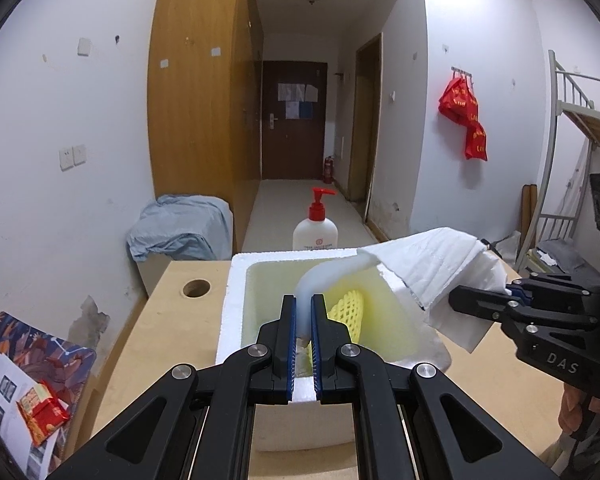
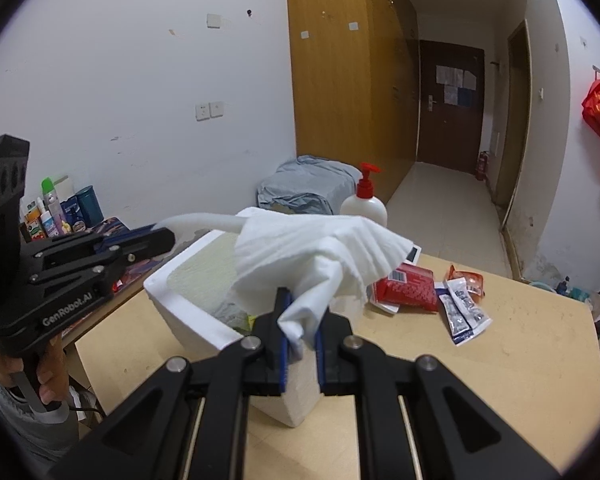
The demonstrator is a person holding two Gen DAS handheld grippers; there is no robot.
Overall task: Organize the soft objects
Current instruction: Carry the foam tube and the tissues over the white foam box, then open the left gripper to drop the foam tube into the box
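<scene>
Left wrist view: your left gripper pinches a white foam strip between its jaws, over the white foam box where yellow foam netting lies. Further right, your right gripper clamps a crumpled white paper towel above the box's edge. Beyond stands a pump bottle; snack packets lie on the table.

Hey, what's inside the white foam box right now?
Inside the white foam box lies a yellow foam net; the right wrist view shows something grey beside it. The white foam strip and white cloth cover the rest.
</scene>
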